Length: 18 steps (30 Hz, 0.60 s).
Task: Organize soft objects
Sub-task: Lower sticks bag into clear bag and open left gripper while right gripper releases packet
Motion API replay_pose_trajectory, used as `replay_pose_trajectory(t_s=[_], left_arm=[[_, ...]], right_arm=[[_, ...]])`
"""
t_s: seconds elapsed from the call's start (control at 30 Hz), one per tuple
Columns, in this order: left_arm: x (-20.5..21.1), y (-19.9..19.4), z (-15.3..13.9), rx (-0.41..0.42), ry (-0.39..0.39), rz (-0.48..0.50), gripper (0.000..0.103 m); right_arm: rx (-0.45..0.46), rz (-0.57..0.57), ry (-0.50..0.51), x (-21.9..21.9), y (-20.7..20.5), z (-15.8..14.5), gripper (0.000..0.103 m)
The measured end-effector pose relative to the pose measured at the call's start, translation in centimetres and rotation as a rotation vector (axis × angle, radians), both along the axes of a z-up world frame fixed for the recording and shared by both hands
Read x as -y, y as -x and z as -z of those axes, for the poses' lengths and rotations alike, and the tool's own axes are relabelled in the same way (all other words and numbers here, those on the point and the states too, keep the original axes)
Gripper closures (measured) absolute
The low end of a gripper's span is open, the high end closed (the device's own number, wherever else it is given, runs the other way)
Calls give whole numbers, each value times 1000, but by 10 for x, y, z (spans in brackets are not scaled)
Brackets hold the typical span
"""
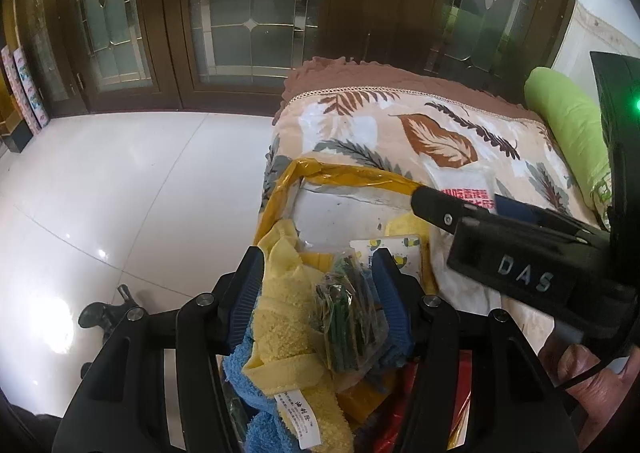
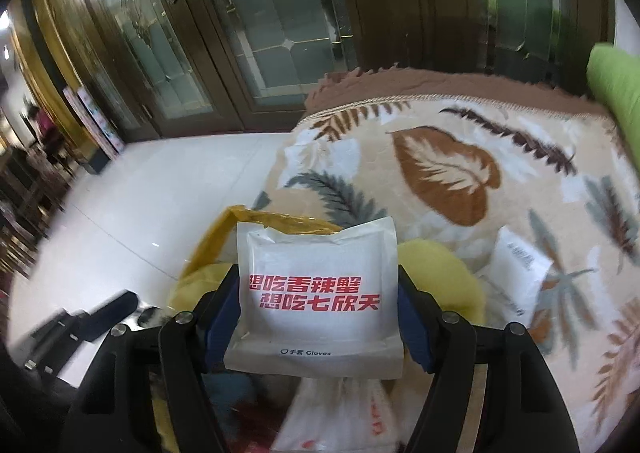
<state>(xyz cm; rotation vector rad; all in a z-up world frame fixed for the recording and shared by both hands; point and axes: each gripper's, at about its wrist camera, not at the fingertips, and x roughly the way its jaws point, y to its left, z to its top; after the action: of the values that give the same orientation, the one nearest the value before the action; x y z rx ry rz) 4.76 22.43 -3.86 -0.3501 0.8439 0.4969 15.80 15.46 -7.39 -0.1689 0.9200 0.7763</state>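
Right gripper point(image 2: 320, 317) holds a white packet point(image 2: 316, 293) printed with red characters and the word "Gloves"; the two blue pads point(image 2: 414, 325) bear on its left and right edges, jaws parted only by the packet's width. The packet stands upright in the centre of the right wrist view, flat face to the camera, its longer sides running up the frame. Beyond and below it lies the yellow bin point(image 2: 224, 241), whose plastic-lined rim shows at centre left, just behind the packet's top edge. A yellow cloth point(image 2: 440, 273) sits to the packet's right, and a second white packet point(image 2: 516, 269) lies on the leaf-patterned blanket point(image 2: 460, 157) at right of centre.

Left gripper point(image 1: 316, 305) is lower centre in its own view. Its pads point(image 1: 244, 301) stand moderately apart over a clear bag of dark green items point(image 1: 348, 317) and a yellow towel point(image 1: 280, 333). Whether they are pressing on either I cannot tell. A blue towel point(image 1: 248, 389) lies beneath, at lower centre. All of this is heaped at the bin's near end.

Judgement: the coming move turns on the packet standing over the bin. Of the two, the right gripper alone carries a loose item, so the placing falls to it. From the left wrist view, it reaches in from the right edge, its fingers over the bin's far right rim, and open floor of the bin shows at frame centre, just to their left.
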Motion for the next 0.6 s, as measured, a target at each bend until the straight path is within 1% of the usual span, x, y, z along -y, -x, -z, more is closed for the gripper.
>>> replay_pose_trajectory(t_s=[0.07, 0.13, 0.17, 0.23, 0.37, 0.4, 0.47, 0.6], left_arm=[[1, 0, 0, -2, -7, 1, 46], [1, 0, 0, -8, -16, 4, 46], [1, 0, 0, -10, -19, 4, 46], [1, 0, 0, -12, -19, 6, 46], [3, 1, -1, -6, -22, 9, 46], [3, 1, -2, -5, -24, 12, 46], [3, 1, -1, -7, -25, 13, 46], [2, 2, 2, -13, -15, 12, 46]], right_arm=[[-37, 10, -39, 2, -3, 0, 31], [-64, 25, -55, 2, -8, 1, 31], [-74, 30, -52, 2, -10, 2, 31], [-80, 26, -13, -4, -12, 6, 30], [0, -44, 159, -27, -4, 10, 30], [12, -61, 186, -33, -2, 10, 30], [27, -75, 201, -37, 0, 9, 30], [40, -84, 171, -39, 3, 2, 30]])
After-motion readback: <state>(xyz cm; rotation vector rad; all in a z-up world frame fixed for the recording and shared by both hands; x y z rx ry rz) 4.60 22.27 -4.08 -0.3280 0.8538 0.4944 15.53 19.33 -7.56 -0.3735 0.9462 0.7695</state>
